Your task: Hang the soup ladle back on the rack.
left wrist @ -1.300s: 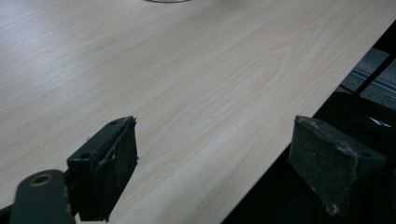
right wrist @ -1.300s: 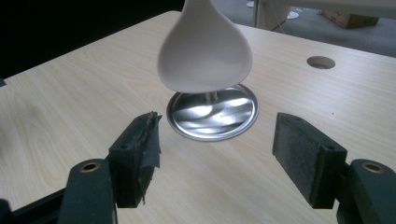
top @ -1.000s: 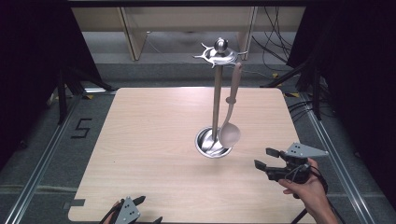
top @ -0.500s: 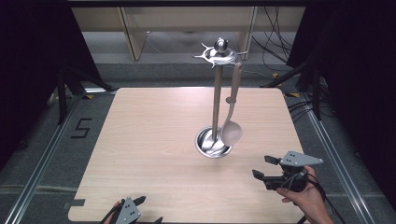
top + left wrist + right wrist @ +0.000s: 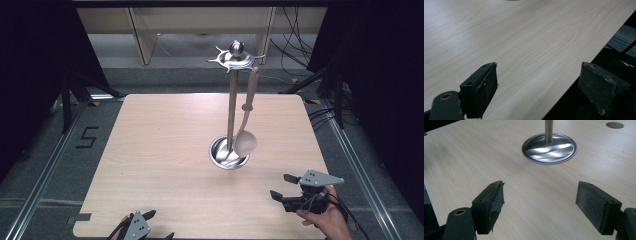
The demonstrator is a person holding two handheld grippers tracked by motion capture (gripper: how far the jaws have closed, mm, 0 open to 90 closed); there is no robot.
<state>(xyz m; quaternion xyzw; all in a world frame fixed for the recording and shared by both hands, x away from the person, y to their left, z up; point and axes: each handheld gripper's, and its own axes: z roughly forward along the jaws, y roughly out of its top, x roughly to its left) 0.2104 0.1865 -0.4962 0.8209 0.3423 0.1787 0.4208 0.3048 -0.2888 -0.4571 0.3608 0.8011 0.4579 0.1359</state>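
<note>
A wooden table (image 5: 165, 150) stands on grey floor (image 5: 45, 165).

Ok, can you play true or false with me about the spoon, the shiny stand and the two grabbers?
1. The spoon hangs from the top of the metal stand. True.
2. The right gripper is holding the spoon. False: its jaws stand apart with nothing between them, and they have just been opening.
3. The stand has a round shiny base that sits on the wooden table. True.
4. The left gripper is squeezed shut. False: its jaws are wide apart over the table edge.
5. The spoon lies flat on the table. False: it hangs with its bowl just above the base.
</note>
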